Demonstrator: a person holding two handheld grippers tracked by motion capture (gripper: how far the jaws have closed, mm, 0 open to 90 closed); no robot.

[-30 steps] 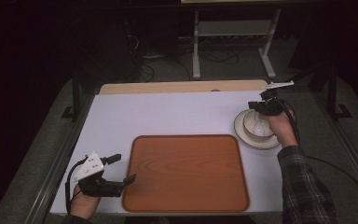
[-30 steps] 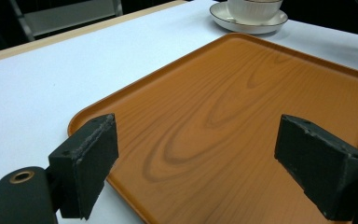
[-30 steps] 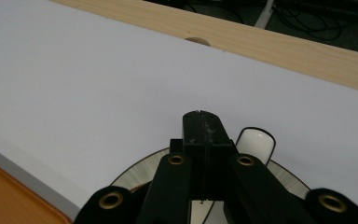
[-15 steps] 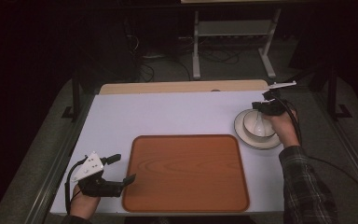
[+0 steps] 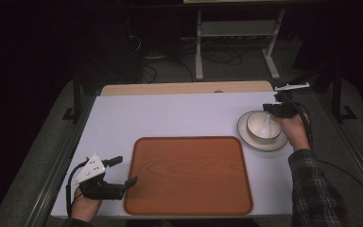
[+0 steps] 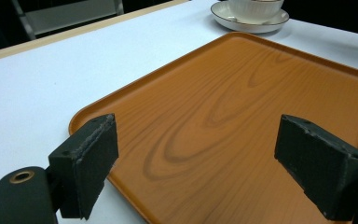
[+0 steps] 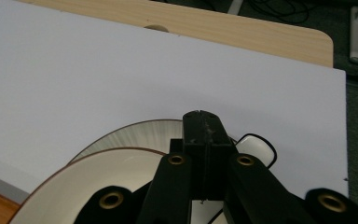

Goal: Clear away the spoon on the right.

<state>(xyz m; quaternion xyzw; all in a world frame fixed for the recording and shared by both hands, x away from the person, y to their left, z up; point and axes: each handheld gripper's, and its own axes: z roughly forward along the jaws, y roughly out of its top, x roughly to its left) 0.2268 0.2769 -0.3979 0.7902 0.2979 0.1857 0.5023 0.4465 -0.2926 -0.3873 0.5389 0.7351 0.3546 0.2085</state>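
Left tongs [image 5: 123,171] rest on the bench [image 5: 170,118] at the near-left corner of the wood-grain tray [image 5: 189,175], jaws wide apart and empty. Right tongs [image 7: 204,135] are pressed together over the white cup [image 5: 263,126] on its saucer [image 5: 246,137], right of the tray; whether they pinch the cup's handle [image 7: 261,147] cannot be told.

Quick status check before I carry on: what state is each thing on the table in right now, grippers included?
Tray: flat on the table, nothing on it.
Cup: upright on its saucer, right of the tray.
Saucer: flat on the table, under the cup.
Left gripper: jaws wide open at the tray's near left edge.
Right gripper: jaws closed at the cup's rim.
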